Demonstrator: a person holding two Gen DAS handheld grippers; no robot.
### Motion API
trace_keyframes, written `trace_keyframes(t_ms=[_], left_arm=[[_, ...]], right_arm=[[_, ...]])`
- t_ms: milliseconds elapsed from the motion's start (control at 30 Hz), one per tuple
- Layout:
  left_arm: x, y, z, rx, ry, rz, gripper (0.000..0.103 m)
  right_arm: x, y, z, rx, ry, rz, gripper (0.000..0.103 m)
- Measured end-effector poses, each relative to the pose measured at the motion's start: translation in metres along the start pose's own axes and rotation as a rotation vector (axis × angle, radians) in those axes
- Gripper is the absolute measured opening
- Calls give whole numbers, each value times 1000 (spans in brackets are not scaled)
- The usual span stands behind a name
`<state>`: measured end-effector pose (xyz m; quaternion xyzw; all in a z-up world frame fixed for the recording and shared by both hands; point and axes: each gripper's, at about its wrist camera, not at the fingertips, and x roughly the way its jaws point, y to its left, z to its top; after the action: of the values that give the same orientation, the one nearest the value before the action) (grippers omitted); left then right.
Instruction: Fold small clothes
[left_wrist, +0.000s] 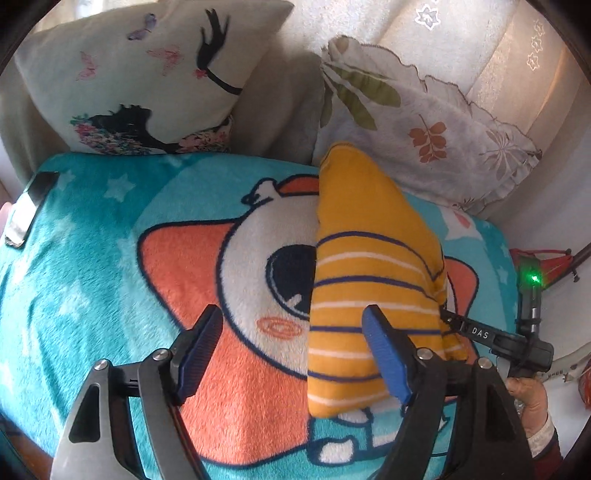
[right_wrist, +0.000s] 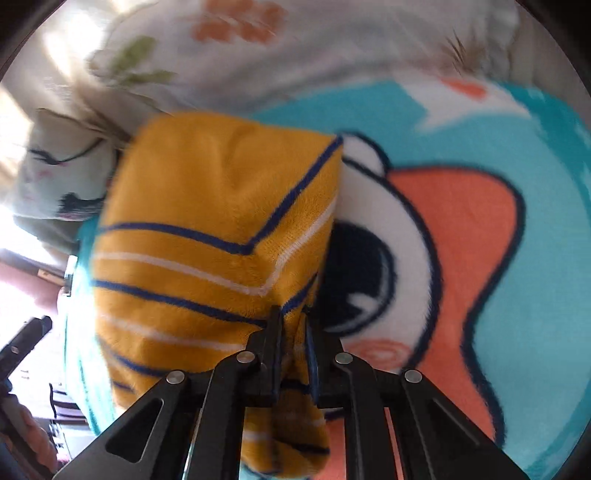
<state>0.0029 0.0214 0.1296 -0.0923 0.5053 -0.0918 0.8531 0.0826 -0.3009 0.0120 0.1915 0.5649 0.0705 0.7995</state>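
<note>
A small yellow garment with navy and white stripes (left_wrist: 365, 266) lies folded lengthwise on a teal cartoon blanket (left_wrist: 92, 266). My left gripper (left_wrist: 295, 339) is open and empty; its right blue pad (left_wrist: 386, 354) hovers over the garment's near end. My right gripper (right_wrist: 291, 332) is shut on the garment's edge (right_wrist: 221, 229), holding a folded layer over the rest. The right gripper also shows in the left wrist view (left_wrist: 480, 334) at the garment's right edge.
A butterfly-print pillow (left_wrist: 147, 74) and a leaf-print pillow (left_wrist: 424, 122) stand behind the blanket against the sofa back. A metal clip (left_wrist: 26, 210) holds the blanket's left edge. The right wrist view is motion-blurred.
</note>
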Motion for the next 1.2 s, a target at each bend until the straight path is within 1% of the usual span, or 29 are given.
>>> trace_keyframes(t_ms=[33,67,100,133,200,233,267,300,333,400,467,533,600,633,667,733,767,800,867,933,967,1000,1033,1067,1100,1133,1200], left_arm=[[10,2,3,-6,21,-15,77],[19,4,7,-14,38,-44,77],[29,6,11,-21,59,-83,77],[37,8,14,-26,76,-107,77],[52,12,21,-36,86,-156,77],[60,15,26,-43,90,-164,78],[65,17,29,-50,90,-167,78],[72,21,32,-65,91,-186,80],[78,24,35,-82,97,-210,84],[91,27,38,-115,118,-273,88],[103,23,40,-115,143,-333,89],[120,14,39,-110,194,-403,90],[138,5,35,-113,272,-450,90],[141,3,34,-125,288,-465,88],[138,3,35,-137,275,-463,85],[122,4,40,-134,244,-472,70],[110,5,44,-125,223,-475,68],[98,5,48,-108,206,-468,67],[78,5,55,-82,159,-428,68],[68,8,58,-61,125,-372,72],[68,9,58,-54,122,-330,74],[72,11,58,-43,130,-280,78],[79,12,56,-30,155,-221,78],[88,13,52,-16,190,-156,78],[94,15,48,-8,207,-119,78],[93,18,44,-24,201,-141,78],[81,23,40,-50,176,-160,78]], right_arm=[[1,-6,2,28,-5,16,17],[1,-11,3,47,-3,29,31],[-4,-17,5,69,-7,48,38],[-12,-22,5,89,-29,85,45],[-28,-28,5,127,-88,151,46],[-34,-29,5,133,-112,160,49],[-39,-27,6,128,-133,155,54],[-41,-25,9,120,-148,145,57],[-40,-23,12,116,-151,138,63],[-30,-20,21,122,-142,147,64],[-14,-17,31,135,-120,161,64],[8,-9,46,162,-95,187,64],[25,-7,49,211,-55,242,56],[28,-7,49,238,-53,278,43],[29,-6,49,262,-43,309,37],[24,3,53,251,-41,339,31],[17,10,55,237,-47,373,30],[10,17,57,224,-57,405,30],[-2,33,61,177,-88,436,29],[-5,46,61,147,-106,452,30],[0,50,61,137,-108,438,31],[7,52,60,128,-101,398,33],[15,52,58,122,-86,338,37],[24,50,57,122,-68,257,37],[32,46,56,125,-49,176,38],[33,42,54,139,-52,171,47],[20,35,52,185,-82,171,48]])
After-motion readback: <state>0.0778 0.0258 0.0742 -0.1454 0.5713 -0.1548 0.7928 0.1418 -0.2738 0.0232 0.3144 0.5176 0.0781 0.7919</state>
